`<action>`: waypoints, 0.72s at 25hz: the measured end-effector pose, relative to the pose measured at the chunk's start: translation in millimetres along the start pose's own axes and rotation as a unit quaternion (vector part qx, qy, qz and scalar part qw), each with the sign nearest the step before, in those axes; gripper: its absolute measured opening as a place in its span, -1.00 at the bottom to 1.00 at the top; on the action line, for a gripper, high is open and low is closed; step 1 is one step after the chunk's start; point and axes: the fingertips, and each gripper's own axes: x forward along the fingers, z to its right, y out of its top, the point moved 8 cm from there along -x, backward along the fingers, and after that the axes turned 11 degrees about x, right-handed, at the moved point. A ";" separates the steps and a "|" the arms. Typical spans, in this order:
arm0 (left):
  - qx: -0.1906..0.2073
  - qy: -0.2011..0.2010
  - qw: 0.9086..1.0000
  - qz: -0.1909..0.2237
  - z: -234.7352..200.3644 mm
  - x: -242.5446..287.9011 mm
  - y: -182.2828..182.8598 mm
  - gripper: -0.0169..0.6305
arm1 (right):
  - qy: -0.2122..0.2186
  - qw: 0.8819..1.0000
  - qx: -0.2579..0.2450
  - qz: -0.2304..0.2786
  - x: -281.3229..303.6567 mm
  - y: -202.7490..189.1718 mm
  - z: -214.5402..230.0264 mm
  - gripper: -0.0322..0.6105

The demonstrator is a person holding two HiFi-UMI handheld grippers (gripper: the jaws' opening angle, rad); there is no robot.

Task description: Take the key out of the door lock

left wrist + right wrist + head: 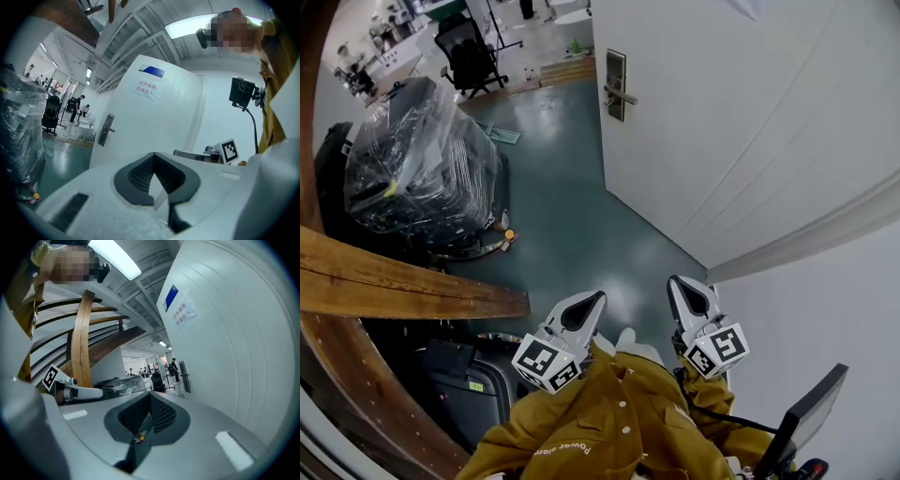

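A white door [741, 112] stands ahead and to the right, carrying a metal lock plate with a lever handle [617, 86]. The plate also shows small and far off in the left gripper view [106, 130] and the right gripper view [183, 377]. No key can be made out at this distance. My left gripper [596, 300] and right gripper [678, 282] are held side by side low in the head view, well short of the door. Both are shut with nothing between the jaws [153, 160] [149, 398].
A plastic-wrapped machine [422, 169] sits on the green floor at the left, behind a curved wooden rail [412, 286]. An office chair [469, 52] stands further back. A black case [469, 384] lies low left, and a dark screen on a stalk [811, 412] is low right.
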 end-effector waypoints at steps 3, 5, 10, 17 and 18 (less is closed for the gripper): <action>-0.003 0.010 1.000 -0.003 -7.5 7.9 3.8 -0.95 | 0.006 1.000 0.005 -0.008 11.6 5.4 9.5 -0.88; -0.005 0.017 1.000 -0.003 -20.0 16.0 5.3 -0.95 | 0.009 1.000 0.007 -0.012 25.4 8.4 17.8 -0.88; -0.019 0.019 1.000 -0.001 -75.9 46.5 5.7 -0.95 | 0.006 1.000 0.003 -0.020 78.2 15.0 38.2 -0.88; -0.016 -0.011 1.000 0.001 -183.8 108.0 37.7 -0.95 | -0.017 1.000 -0.005 -0.010 185.1 50.6 69.1 -0.88; -0.016 -0.014 1.000 0.001 -199.5 114.3 44.4 -0.95 | -0.020 1.000 -0.007 -0.010 202.4 57.0 71.5 -0.88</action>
